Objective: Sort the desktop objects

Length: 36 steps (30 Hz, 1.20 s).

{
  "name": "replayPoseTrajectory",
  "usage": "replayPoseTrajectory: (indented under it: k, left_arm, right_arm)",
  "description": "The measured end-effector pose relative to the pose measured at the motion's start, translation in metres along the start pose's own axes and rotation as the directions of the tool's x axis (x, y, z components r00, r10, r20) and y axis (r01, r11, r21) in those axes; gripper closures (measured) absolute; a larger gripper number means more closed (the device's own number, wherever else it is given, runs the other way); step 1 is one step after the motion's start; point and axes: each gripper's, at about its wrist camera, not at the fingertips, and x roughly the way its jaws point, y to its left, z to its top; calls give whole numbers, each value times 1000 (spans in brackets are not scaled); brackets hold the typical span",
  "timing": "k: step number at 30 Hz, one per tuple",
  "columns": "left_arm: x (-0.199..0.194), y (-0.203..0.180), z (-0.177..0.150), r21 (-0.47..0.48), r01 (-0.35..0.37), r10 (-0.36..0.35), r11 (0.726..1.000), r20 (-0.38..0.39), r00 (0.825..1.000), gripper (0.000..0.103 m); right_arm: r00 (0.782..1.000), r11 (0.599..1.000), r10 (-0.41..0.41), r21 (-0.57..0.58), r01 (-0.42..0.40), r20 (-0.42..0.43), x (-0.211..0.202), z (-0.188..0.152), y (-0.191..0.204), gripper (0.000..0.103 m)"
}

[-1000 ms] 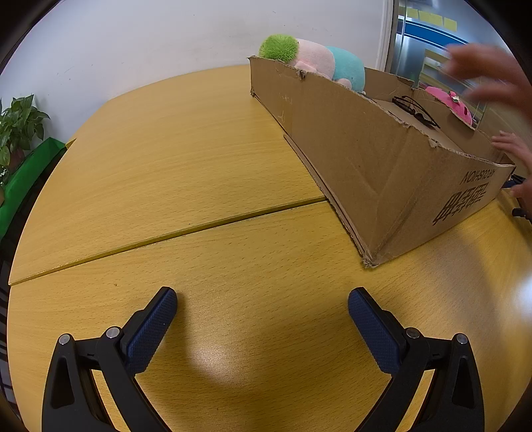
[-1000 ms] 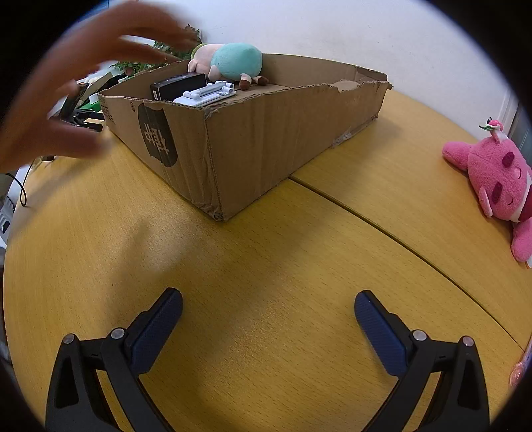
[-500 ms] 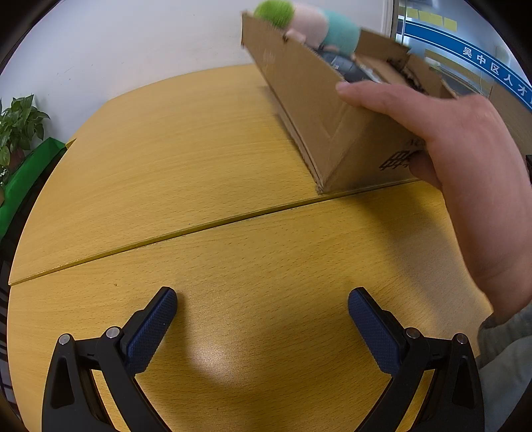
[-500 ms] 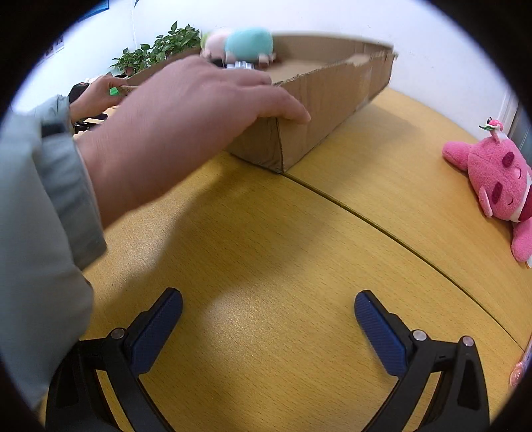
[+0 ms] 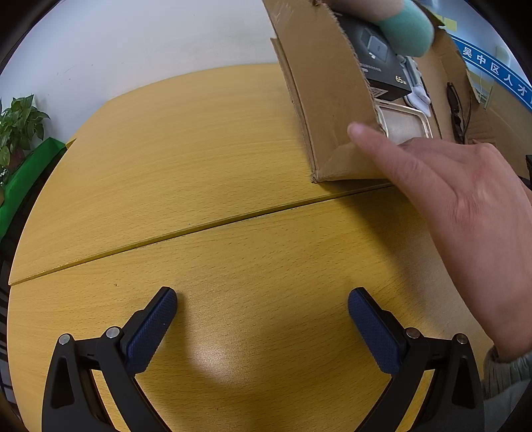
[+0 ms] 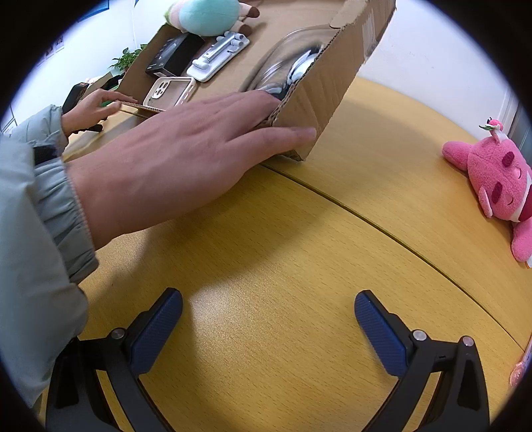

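Both claws sit released at the bottom of their frames, the left gripper [image 5: 262, 319] and right gripper [image 6: 268, 320] with jaws wide apart over the yellow table [image 5: 199, 166], holding nothing. A bare hand [image 6: 186, 149] grips the near wall of the tilted box [image 6: 326, 99] at upper centre; inside lie a phone case [image 6: 169, 91], a black carton [image 6: 173, 56] and a teal plush [image 6: 206, 16]. A pink plush [image 6: 492, 179] lies on the table at right edge, well apart from the box
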Motion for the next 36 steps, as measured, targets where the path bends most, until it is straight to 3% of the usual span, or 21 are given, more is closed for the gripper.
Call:
replayPoseTrajectory:
  k: [36]
  left_arm:
    - [2, 3, 4, -2, -1, 1, 1000, -1, 1000, 0]
  right_arm:
    - [1000, 1000, -1, 0, 1, 0, -1, -1, -3, 0]
